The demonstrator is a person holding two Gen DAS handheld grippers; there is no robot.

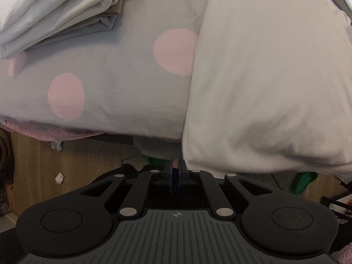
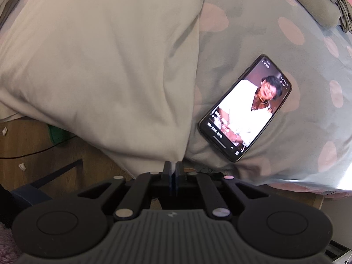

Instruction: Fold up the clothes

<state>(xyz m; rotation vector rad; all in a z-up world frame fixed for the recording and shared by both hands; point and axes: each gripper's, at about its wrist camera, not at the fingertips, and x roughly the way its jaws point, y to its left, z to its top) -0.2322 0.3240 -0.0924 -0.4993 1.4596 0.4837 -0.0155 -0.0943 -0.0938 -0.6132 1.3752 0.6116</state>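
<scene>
Left gripper (image 1: 176,170) pinches the near left corner of the beige garment (image 1: 264,77), right gripper (image 2: 173,168) its near right corner; both jaws nearly closed on cloth. Garment lies on the dotted blanket (image 1: 123,70), near edge hanging over the bed side. A folded stack (image 1: 55,11) sits far left: some pieces done. This one looks mid-fold. Phone (image 2: 244,107) lies just beside its right edge.

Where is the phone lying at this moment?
In the right wrist view, the phone lies screen up on the grey blanket with pink dots, just right of the beige cloth and ahead of the right gripper.
</scene>
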